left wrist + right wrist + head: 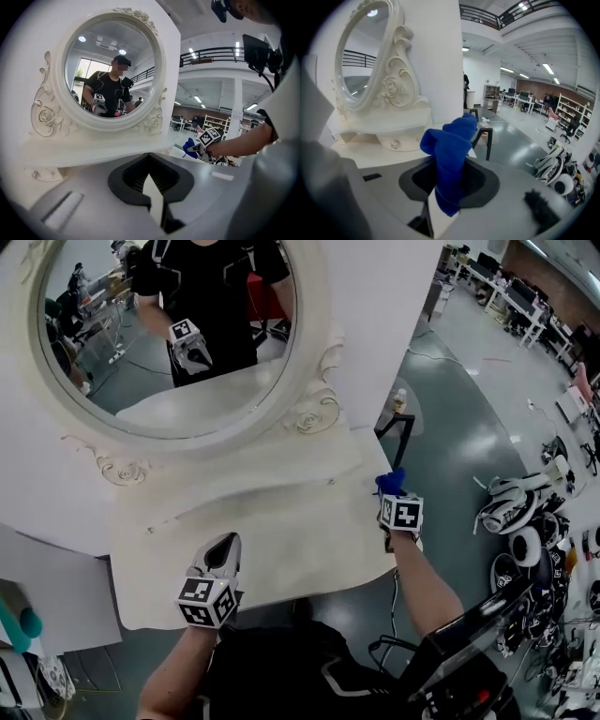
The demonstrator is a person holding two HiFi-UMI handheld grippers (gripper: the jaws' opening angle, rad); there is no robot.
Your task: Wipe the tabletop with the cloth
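A blue cloth [390, 482] is bunched up between the jaws of my right gripper [392, 495], which is shut on it at the right edge of the white dressing tabletop [281, 512]. In the right gripper view the cloth [450, 154] stands up out of the gripper [445, 187], with the tabletop [370, 157] to its left. My left gripper [223, 547] hovers over the front left of the tabletop, jaws together and holding nothing. The left gripper view looks past that gripper [154, 187] at the oval mirror [112, 70] and the cloth [190, 147] far right.
An ornate oval mirror [169, 324] rises behind the tabletop on a raised shelf [234, 460]. A black stool [398, 427] with a small bottle [400, 399] stands beyond the table's right end. Helmets and gear [525, 512] lie on the floor at right. A white panel [47, 587] is at left.
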